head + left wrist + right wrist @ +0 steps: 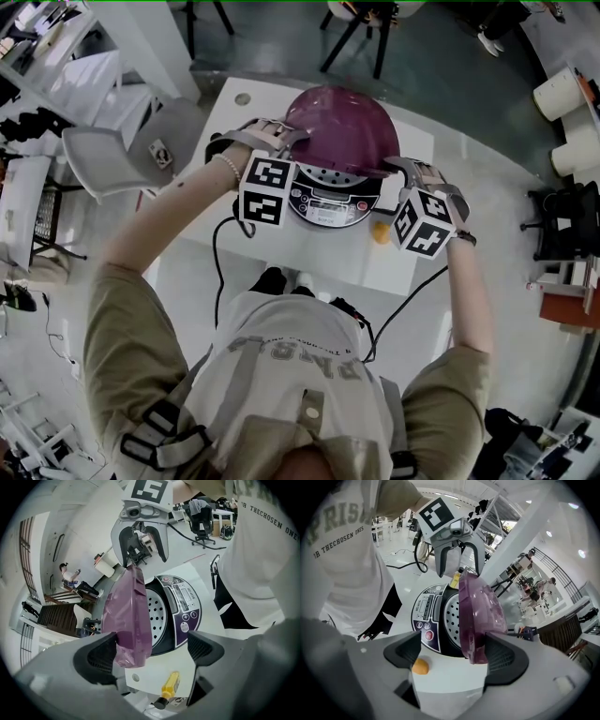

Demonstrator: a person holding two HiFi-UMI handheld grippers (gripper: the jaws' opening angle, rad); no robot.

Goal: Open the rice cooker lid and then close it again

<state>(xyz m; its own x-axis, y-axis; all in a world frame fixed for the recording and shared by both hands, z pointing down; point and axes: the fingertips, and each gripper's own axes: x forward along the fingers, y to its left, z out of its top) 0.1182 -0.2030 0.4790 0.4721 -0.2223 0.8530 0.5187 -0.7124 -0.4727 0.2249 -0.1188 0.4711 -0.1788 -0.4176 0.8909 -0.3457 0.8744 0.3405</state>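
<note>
Over the table (319,258), the left gripper (152,651) and right gripper (453,653), both released, merely flank the raised lid (342,127), which might slip and slam

Torso: we wear a light short-sleeved T-shirt (281,319) with grey block lettering (302,360) | Harness: grey straps (234,394) with black buckles (164,441) cross our chest | Wrists: bead bracelet (228,169) on our left, dark band (464,237) on our right | left gripper (286,139) and right gripper (396,169): grey shells, black ribbed pads (101,656), white cubes (265,192) bearing black square markers.
</note>
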